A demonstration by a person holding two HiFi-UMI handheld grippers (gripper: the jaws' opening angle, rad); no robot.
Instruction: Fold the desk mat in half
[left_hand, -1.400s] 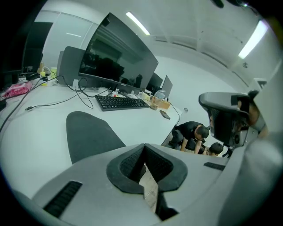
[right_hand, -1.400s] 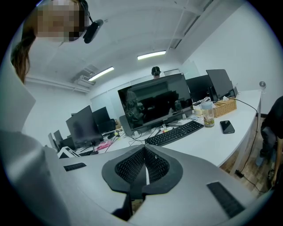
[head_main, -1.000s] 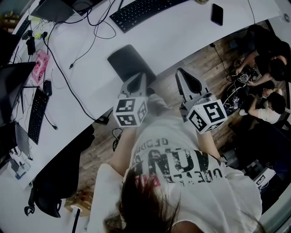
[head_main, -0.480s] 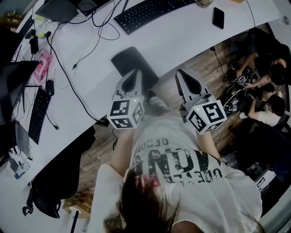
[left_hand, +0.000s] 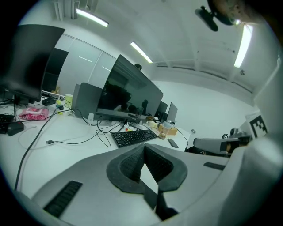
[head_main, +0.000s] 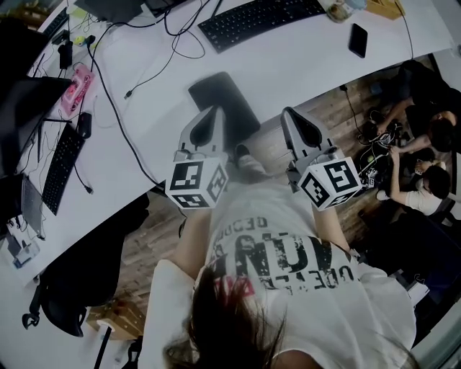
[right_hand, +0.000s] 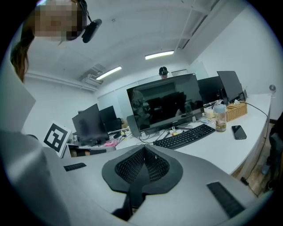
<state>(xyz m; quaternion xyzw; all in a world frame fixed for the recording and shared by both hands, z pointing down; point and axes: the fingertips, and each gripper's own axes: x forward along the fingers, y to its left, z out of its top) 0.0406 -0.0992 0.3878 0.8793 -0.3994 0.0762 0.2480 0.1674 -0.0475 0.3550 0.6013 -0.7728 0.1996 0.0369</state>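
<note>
The dark grey desk mat (head_main: 229,101) lies flat on the white desk (head_main: 302,65), near its curved front edge. My left gripper (head_main: 213,111) hovers over the mat's near end and hides part of it. Its pads (left_hand: 132,163) meet at the tips with nothing between them, so it is shut. To the right of the mat, my right gripper (head_main: 291,114) hangs off the desk edge, above the wooden floor. It is shut and empty, pads (right_hand: 154,165) pressed together. Both gripper views look level across the desk, and the mat does not show in them.
A black keyboard (head_main: 261,20), a phone (head_main: 358,39) and loose cables (head_main: 108,86) lie beyond the mat. A pink object (head_main: 78,79) and a second keyboard (head_main: 63,167) are at the left. A black chair (head_main: 79,281) stands below the desk. People sit on the floor at right (head_main: 425,158).
The desk and mat have slid slightly right and down in the head view. My left gripper has drawn back a little toward the person. Both grippers stay shut.
</note>
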